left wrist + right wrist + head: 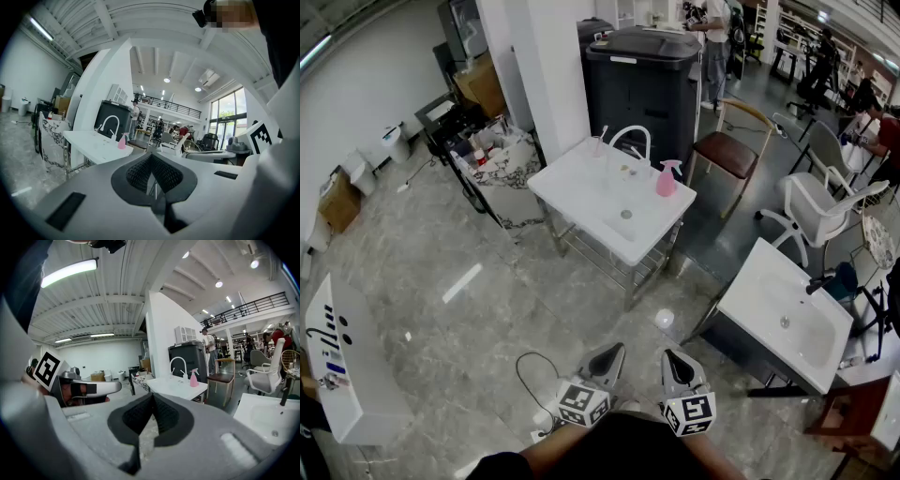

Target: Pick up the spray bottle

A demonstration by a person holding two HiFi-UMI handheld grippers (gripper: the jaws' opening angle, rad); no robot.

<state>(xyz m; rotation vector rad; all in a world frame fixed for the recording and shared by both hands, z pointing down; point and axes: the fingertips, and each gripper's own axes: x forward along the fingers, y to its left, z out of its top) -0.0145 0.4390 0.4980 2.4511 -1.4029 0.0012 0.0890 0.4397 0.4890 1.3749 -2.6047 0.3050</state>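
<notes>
A pink spray bottle (667, 178) stands upright on the right rim of a white sink stand (581, 192), beside its curved white faucet (630, 137). The bottle (122, 140) also shows small and far off in the left gripper view and, likewise distant, the bottle (193, 378) in the right gripper view. My left gripper (607, 359) and right gripper (677, 365) are held low and close to my body, well short of the stand. Both have their jaws together with nothing between them.
A black wheeled bin (642, 84) stands behind the sink stand, a brown-seated chair (730, 150) and white chairs (815, 202) to its right. A second white basin (778, 319) sits near right, another (342, 375) at left. A black cable (534, 380) lies on the marble floor.
</notes>
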